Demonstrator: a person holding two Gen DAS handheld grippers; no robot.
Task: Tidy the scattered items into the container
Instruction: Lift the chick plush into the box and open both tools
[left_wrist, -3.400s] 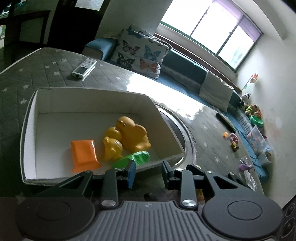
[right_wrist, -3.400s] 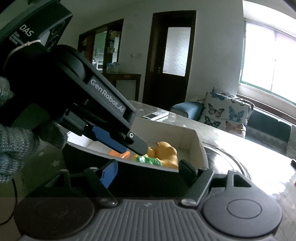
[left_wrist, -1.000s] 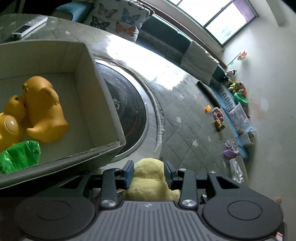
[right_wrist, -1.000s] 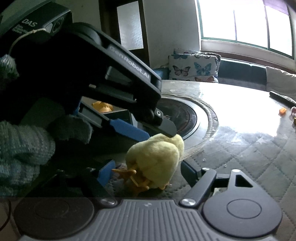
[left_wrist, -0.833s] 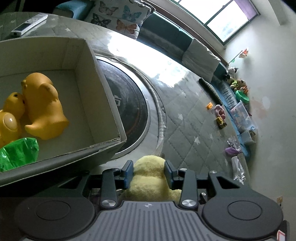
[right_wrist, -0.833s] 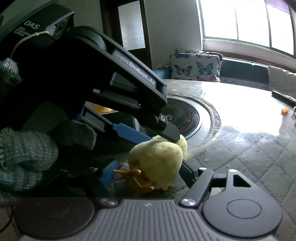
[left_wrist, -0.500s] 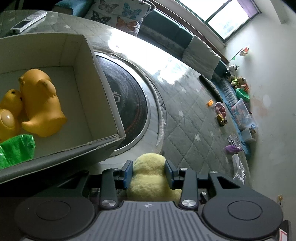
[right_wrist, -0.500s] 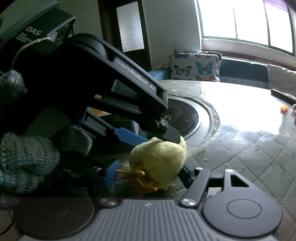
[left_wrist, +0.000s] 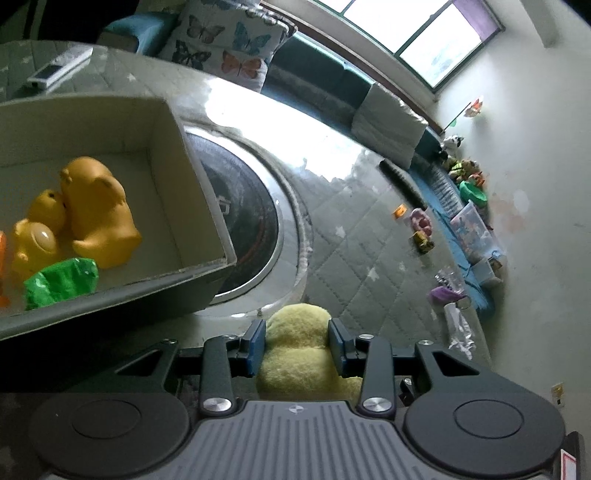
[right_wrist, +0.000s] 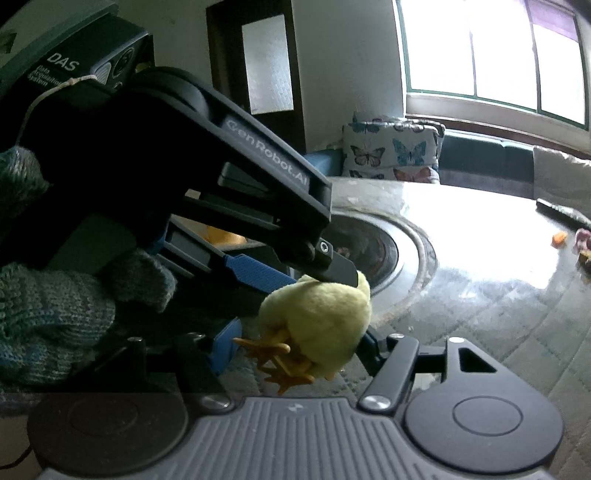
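At the far left, the box (left_wrist: 207, 177) sat on the counter (left_wrist: 369, 251) with its near corner raised toward the camera. It already held orange ducks (left_wrist: 96, 210) and a green packet (left_wrist: 61, 282). Just right of that corner, the left claw (left_wrist: 296, 332) was clamped on the chick (left_wrist: 291, 354), its blue pads pressing into the fluff on both sides. The toy hung clear of the counter, outside the box and below its rim. The step in hand looked like the carry. The next move would need a lift over the near wall, a swing left above the free floor beside the ducks, and then a release. The chick was a pale yellow plush, round and soft, with thin orange feet sticking out beneath, so it would likely squash in a grip instead of slipping. Further right, the right claw (right_wrist: 299, 343) had just been closing and stood about half wide with the chick between its fingers. Whether its pads pressed on the toy could not be told.
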